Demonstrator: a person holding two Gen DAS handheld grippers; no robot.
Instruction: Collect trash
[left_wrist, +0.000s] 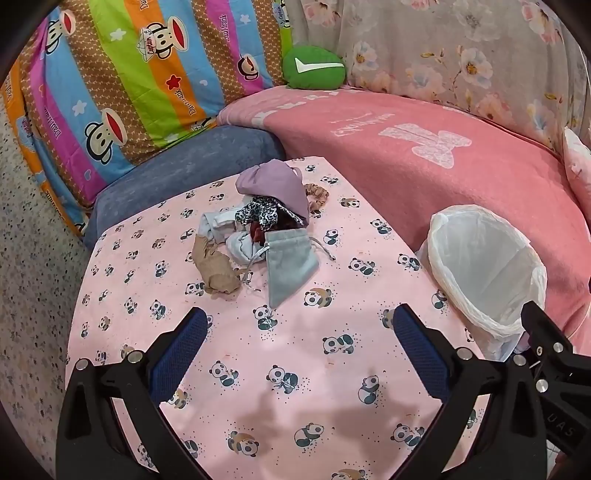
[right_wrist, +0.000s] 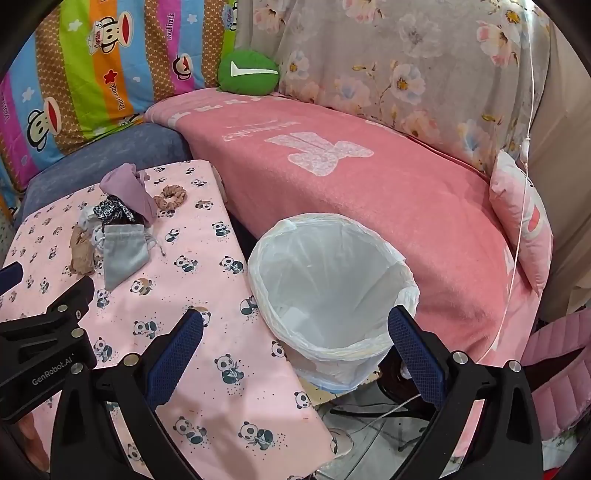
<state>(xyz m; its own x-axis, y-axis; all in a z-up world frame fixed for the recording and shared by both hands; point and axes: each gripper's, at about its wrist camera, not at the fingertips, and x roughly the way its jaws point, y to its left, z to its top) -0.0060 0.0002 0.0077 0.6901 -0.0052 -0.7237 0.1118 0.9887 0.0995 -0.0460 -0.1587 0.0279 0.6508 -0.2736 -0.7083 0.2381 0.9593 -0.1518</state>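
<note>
- Trash for this task is a small heap of cloth items (left_wrist: 255, 232) on the panda-print table cover (left_wrist: 295, 350); it lies ahead of the left gripper (left_wrist: 299, 332) and a little to its left, well apart from the fingertips.
- On the near side of the heap is a grey drawstring pouch (left_wrist: 291, 266), and a beige crumpled piece (left_wrist: 218, 269) lies just beside it on the left.
- At the far side sits a purple cloth (left_wrist: 277, 184), with a brown scrunchie (left_wrist: 316, 194) touching its right edge.
- Between them I see a leopard-print piece (left_wrist: 258, 216) and some white fabric (left_wrist: 218, 225).
- Left gripper is spread wide, and nothing is between its blue pads (left_wrist: 181, 350).
- Right gripper (right_wrist: 295, 339) is also spread wide and holds nothing; it hangs over the table edge.
- Directly ahead of the right gripper stands a bin with a white plastic liner (right_wrist: 332, 280), next to the table and in front of the pink blanket (right_wrist: 369, 192).
- Inside the bin, something pale lies at the bottom, but I cannot tell what it is.
- From the right gripper, the heap is far ahead on the left.
</note>
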